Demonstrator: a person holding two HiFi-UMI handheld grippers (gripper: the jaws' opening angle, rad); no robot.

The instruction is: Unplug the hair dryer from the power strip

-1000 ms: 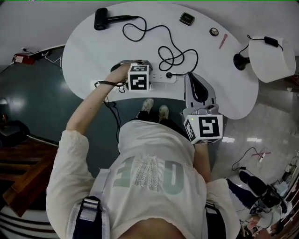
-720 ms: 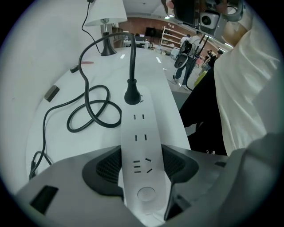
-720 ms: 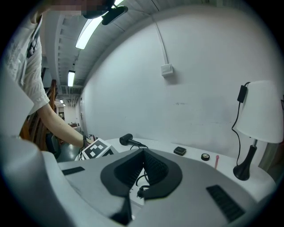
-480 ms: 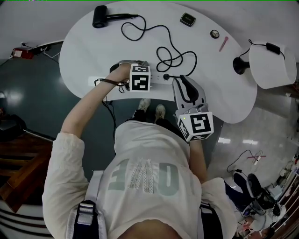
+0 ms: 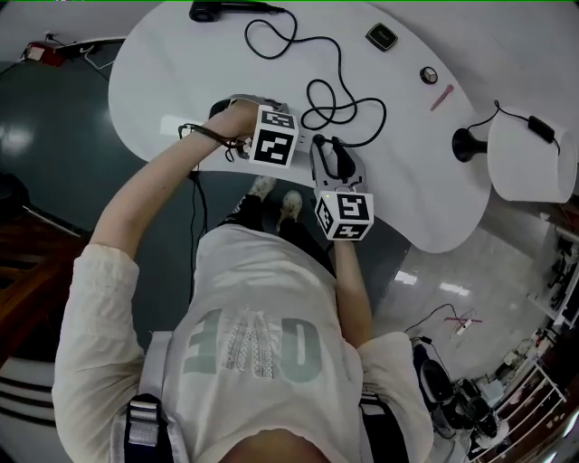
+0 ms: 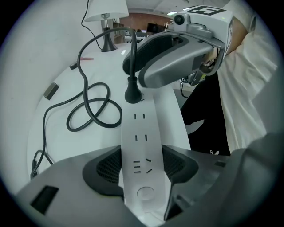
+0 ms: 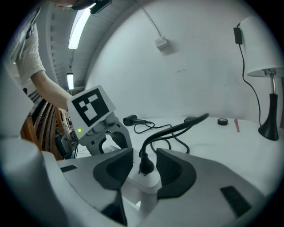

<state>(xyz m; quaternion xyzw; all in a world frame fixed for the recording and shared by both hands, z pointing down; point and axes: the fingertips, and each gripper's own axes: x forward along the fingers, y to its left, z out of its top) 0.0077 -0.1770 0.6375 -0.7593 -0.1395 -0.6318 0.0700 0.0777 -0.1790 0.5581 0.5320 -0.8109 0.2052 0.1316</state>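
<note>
Change: the right tongs (image 7: 144, 168) have dropped from above the near table edge to the far end of the power strip (image 6: 142, 133). Their jaws have just been opening and now stand about half apart. The black plug (image 6: 132, 93) stands upright between them, seated in the end socket. A gap shows between each pad and the plug body, so there is no grip yet.

Left tongs (image 6: 143, 165): no visible change. They point steeply down over the strip's switch end. The jaws are wide, with a pad against each long side of the strip, holding it to the table (image 5: 398, 181).

Locations:
- Plug: between the right tongs' pads, and at the far end of the strip as seen from the left tongs.
- Cord (image 6: 88, 111): rises from the plug just ahead of the right tongs' tips, then loops on the table beyond them.
- Hair dryer (image 5: 206, 11): well beyond both pairs of tongs, at the far table edge, untouched.

Judgement: approach done and the strip is anchored, but the plug is still fully in. Next, the right jaws need to close on the plug body, not the cord. The pull should run straight up along the pins while the left tongs hold the strip down.

Risk: a grip too high on the cord's strain relief could slip or bend it.
</note>
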